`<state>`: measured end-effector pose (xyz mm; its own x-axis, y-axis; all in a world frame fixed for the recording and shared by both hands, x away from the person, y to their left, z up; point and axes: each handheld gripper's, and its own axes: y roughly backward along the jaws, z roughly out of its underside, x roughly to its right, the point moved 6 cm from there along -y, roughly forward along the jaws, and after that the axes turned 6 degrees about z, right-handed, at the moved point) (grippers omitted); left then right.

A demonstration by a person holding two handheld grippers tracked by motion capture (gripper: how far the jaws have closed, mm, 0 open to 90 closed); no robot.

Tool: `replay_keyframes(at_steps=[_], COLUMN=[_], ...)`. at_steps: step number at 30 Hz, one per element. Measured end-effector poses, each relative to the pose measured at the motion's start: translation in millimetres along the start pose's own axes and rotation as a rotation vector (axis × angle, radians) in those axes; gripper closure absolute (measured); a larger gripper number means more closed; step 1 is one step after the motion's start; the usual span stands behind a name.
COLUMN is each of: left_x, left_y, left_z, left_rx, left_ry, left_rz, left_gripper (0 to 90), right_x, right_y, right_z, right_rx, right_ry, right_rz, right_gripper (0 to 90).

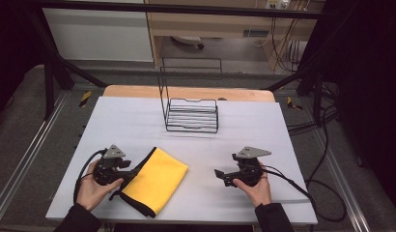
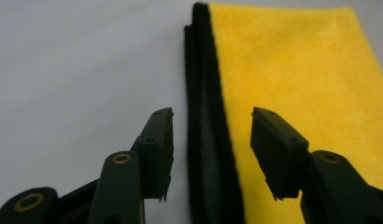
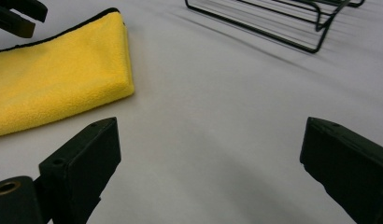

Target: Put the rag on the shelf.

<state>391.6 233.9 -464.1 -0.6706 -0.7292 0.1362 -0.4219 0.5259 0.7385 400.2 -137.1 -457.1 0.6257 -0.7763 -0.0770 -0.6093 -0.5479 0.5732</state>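
Behind yellow cloth (image 1: 154, 181), wire rack (image 1: 191, 114) stands well apart.

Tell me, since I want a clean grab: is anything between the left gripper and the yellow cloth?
Nothing visible. The open left gripper straddles the black-trimmed edge of the yellow cloth, with bare table between.

Left tool (image 2: 212, 126) and right tool (image 3: 210, 154) both gape.
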Motion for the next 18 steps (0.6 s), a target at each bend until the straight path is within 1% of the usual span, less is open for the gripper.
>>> replay_keyframes(at_steps=[2,3,5,7,9,10,13,15,16,18], left_x=[-4.2,-5.7,-6.9,-6.3,-4.0,-3.1,-0.9,0.1,0.5,1.6], left_y=[0.8,1.4,2.4,2.9,1.4,1.1,3.1,6.8,9.1,12.7], left_z=[8.5,11.4,15.3,18.0,20.9,22.4,23.2,21.4,20.1,18.5], left_rx=[-0.014,-0.017,-0.021,-0.023,-0.027,-0.030,-0.023,-0.009,0.003,0.017], left_ry=[0.023,0.025,0.025,0.025,0.027,0.022,0.027,0.036,0.041,0.039], left_rz=[0.008,0.011,0.020,0.031,0.040,0.043,0.053,0.059,0.062,0.064], left_gripper=[53.9,55.5,57.2,58.4,59.4,59.8,61.2,60.2,58.8,57.3], right_x=[-10.5,-16.5,-28.1,-39.4,-48.5,-52.5,-61.5,-65.1,-67.2,-69.6], right_y=[-7.4,-11.5,-19.8,-29.0,-38.5,-43.0,-56.3,-64.3,-68.5,-74.3], right_z=[-2.7,-4.3,-6.8,-9.4,-11.5,-12.7,-13.5,-12.9,-12.5,-13.6], right_rx=[-0.013,-0.017,-0.025,-0.032,-0.041,-0.035,-0.049,-0.058,-0.064,-0.061], right_ry=[0.013,0.019,0.033,0.031,0.018,0.013,0.004,-0.013,-0.015,-0.027], right_rz=[-0.004,-0.007,-0.016,-0.025,-0.034,-0.039,-0.036,-0.028,-0.032,-0.033], right_gripper=[6.9,7.4,11.3,14.7,19.6,23.5,30.6,35.2,36.0,39.0])
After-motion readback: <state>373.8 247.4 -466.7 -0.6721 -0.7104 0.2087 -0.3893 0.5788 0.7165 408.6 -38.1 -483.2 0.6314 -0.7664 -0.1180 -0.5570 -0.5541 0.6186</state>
